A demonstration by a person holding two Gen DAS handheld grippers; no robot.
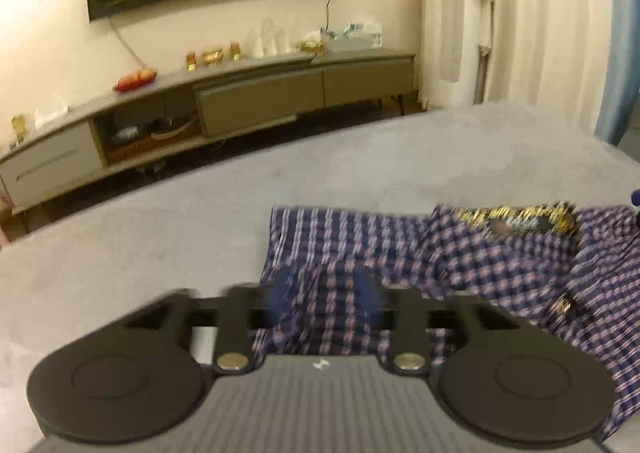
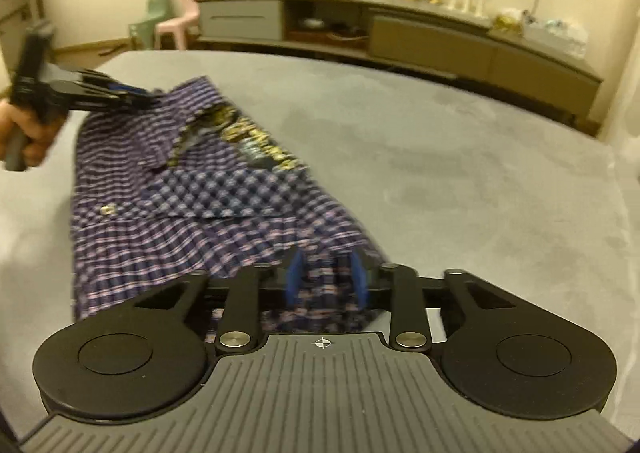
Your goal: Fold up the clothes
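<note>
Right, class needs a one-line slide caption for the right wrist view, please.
Right gripper poised over a checked garment on a grey surface, left gripper at its far end.

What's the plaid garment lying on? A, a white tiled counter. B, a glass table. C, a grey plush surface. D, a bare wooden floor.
C: the plaid garment is spread on a grey plush surface that shows on both sides of it and beyond it in both wrist views.

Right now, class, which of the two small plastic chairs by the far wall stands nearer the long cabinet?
The pink chair. It stands right beside the cabinet's grey end, while the pale green chair stands on its other side, farther from the cabinet.
</note>
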